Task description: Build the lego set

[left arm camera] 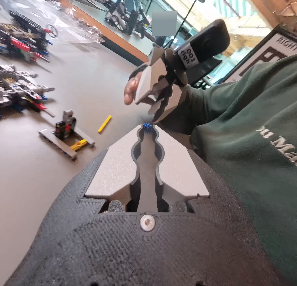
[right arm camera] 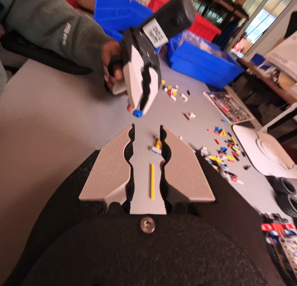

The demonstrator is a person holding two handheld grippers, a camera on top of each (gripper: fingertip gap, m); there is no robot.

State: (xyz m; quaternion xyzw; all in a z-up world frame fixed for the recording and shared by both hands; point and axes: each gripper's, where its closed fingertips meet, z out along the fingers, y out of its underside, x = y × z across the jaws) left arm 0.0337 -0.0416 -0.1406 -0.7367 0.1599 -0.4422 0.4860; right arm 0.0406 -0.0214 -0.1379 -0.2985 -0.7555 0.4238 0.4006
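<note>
The left gripper (left arm camera: 147,128) is pinching a small blue gear (left arm camera: 146,129) at its very fingertips, both pads pressing on the toothed rim, and is holding it in the air above the desk (left arm camera: 83,101). The right gripper (right arm camera: 147,127) is standing with its jaws apart and nothing between them. Its tips are hanging just beside the gear, nearly touching it on the sleeve side, though blur makes contact hard to judge.

The gear's hole seems to be facing across the left fingers.

Below the right gripper, a thin yellow rod (right arm camera: 152,181) is lying loose on the desk, its long axis running along the fingers. Near it is sitting a grey frame assembly (left arm camera: 65,138) with a yellow piece. Loose bricks (right arm camera: 225,150) are scattered towards the far edge, well apart, beside a blue bin (right arm camera: 204,64).
</note>
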